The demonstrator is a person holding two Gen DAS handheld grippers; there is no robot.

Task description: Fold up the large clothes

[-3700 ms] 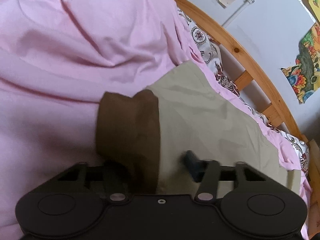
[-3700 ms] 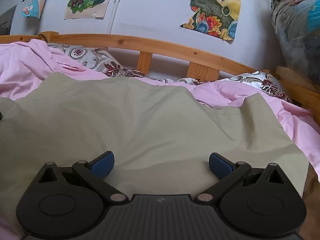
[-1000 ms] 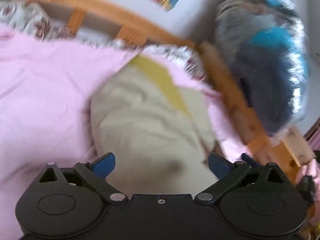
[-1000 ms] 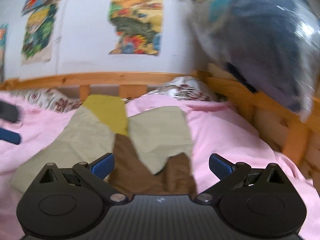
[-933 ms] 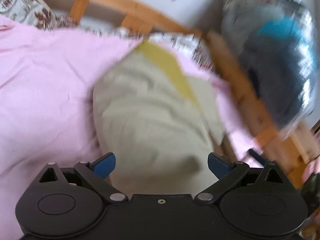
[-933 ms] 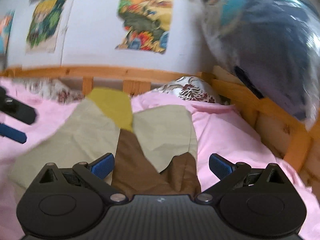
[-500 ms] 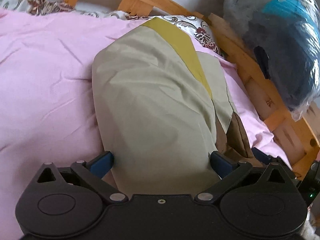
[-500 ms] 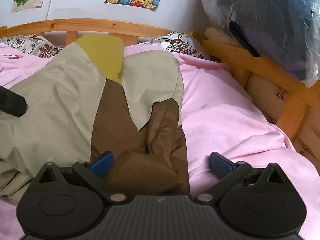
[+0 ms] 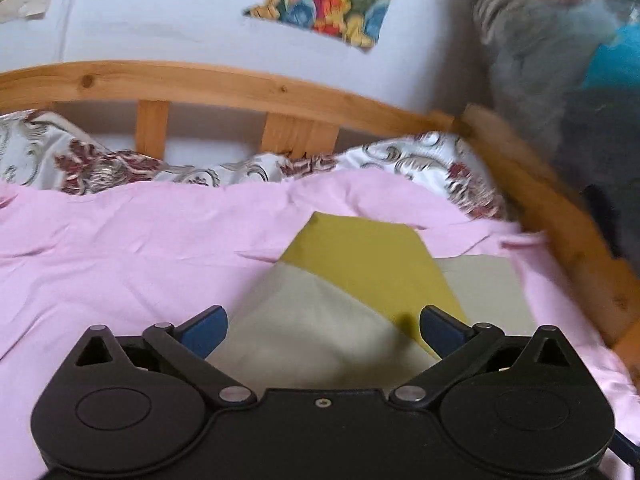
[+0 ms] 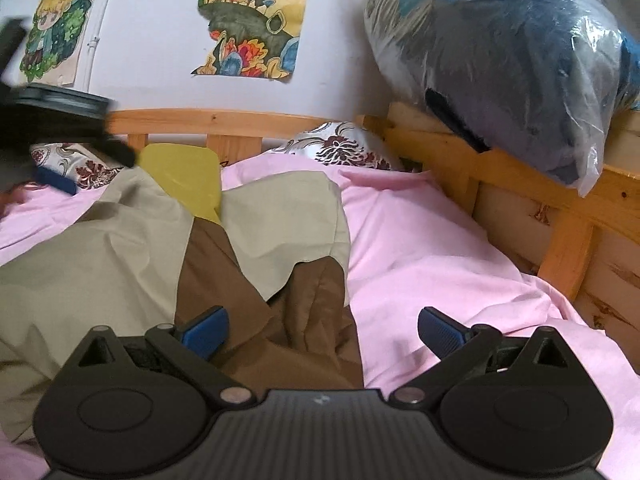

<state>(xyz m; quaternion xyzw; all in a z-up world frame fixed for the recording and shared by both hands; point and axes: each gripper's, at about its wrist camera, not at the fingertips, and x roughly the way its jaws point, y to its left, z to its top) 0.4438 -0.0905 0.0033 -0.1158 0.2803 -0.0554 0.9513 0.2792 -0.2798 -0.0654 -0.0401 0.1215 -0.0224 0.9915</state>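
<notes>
**Both grippers freed, garment half-folded on the bed**

Since half a second ago the left gripper (image 9: 322, 326) has lifted away toward the garment's yellow end. Its fingers are spread and empty; the right gripper (image 10: 320, 328) is likewise released, straddling brown cloth. The garment (image 10: 120, 256) lies bunched on the pink sheet (image 10: 420, 248). It looks light, limp and creasing easily; pinch hems or corners, not the middle.

You're in a home bedroom: there's a pink sheet (image 10: 432, 248) over a wooden bed frame (image 9: 224, 84), a floral pillow (image 9: 80, 156) against the slats, bright drawings (image 10: 252, 20) stuck on the wall, and bagged bedding (image 10: 500, 52) stacked on the footboard.
</notes>
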